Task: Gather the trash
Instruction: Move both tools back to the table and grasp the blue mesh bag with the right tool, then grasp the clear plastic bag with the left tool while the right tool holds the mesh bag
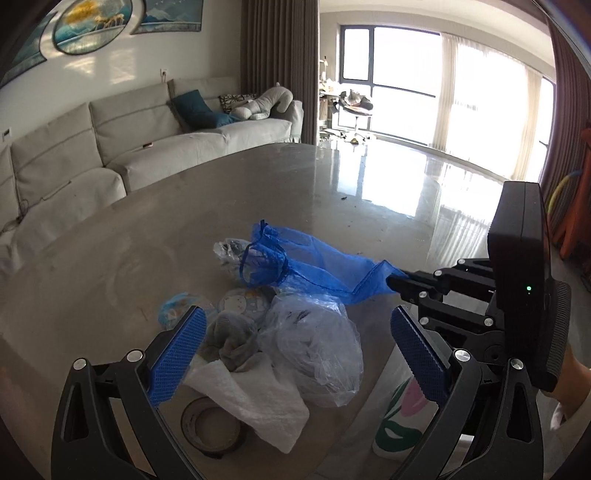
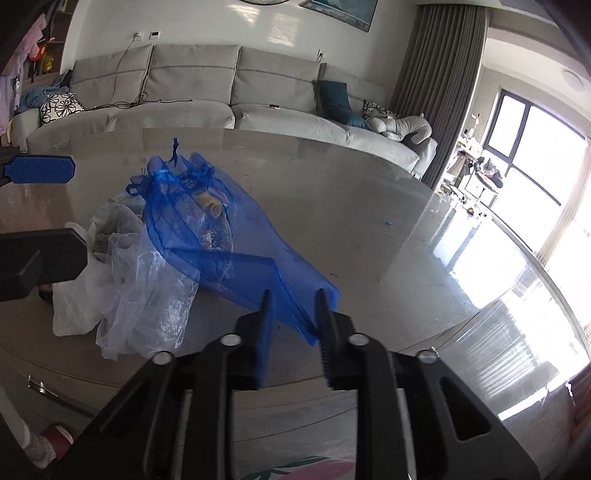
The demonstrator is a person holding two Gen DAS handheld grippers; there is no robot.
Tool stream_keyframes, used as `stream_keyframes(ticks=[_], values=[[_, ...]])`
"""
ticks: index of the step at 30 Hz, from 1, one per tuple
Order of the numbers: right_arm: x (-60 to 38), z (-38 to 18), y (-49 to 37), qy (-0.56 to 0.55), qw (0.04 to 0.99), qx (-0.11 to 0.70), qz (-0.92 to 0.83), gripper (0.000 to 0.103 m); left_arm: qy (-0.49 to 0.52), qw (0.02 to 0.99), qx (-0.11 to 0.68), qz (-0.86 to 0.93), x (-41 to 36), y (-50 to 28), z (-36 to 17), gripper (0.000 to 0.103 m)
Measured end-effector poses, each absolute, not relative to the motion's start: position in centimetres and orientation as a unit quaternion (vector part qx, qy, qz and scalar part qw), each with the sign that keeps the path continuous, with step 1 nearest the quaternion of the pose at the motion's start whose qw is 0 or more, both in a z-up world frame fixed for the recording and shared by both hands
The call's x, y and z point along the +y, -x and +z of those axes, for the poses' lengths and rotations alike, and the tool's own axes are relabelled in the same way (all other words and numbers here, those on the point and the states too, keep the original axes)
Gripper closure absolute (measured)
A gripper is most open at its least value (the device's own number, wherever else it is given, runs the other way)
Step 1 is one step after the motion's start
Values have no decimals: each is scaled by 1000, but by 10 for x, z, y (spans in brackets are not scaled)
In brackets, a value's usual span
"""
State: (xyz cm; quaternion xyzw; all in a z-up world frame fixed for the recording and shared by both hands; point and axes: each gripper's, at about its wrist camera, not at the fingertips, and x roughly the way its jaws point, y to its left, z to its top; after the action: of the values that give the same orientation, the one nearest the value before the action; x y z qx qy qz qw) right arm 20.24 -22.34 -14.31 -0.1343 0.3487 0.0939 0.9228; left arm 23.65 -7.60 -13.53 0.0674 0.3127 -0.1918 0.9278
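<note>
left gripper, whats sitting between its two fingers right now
In the left wrist view, the open left gripper frames a pile on the table: a grey crumpled rag, a white paper towel and a clear plastic bag. Nothing is pinched.

sofa (image 2: 229, 110) grey, far beyond the tongs behind the tabletop (image 2: 369, 221) | teal cushion (image 2: 334, 98) and plush toy (image 2: 402, 127) on sofa, ahead and right | patterned cushion (image 2: 61, 105) on sofa, ahead and left | curtains (image 2: 439, 74) right of sofa | window (image 1: 391, 77) ahead, bright | wall art (image 1: 92, 22) above sofa
</note>
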Motion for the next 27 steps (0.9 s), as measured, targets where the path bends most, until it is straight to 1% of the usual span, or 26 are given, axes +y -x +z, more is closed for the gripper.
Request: stream_keyframes(ticks=[1,4,10,17,23,27], values=[[-224,-148,-204,127,919,360,101,101,-67,927,314,-192,-75,-238,-136,5],[-220,-149,-194,130,920,357,99,101,-68,927,315,-192,-76,-238,-137,5],[-223,-135,-175,106,926,342,115,101,-72,929,312,-188,-82,-231,-138,5],[-244,-107,-163,25,937,328,118,101,-65,928,315,-189,-86,-231,-140,5],[-264,-98,-150,-19,943,322,78,101,-68,923,334,-176,-108,-237,-160,5],[-272,-100,-147,-24,943,324,67,101,-105,923,344,-138,-127,-245,-173,5]])
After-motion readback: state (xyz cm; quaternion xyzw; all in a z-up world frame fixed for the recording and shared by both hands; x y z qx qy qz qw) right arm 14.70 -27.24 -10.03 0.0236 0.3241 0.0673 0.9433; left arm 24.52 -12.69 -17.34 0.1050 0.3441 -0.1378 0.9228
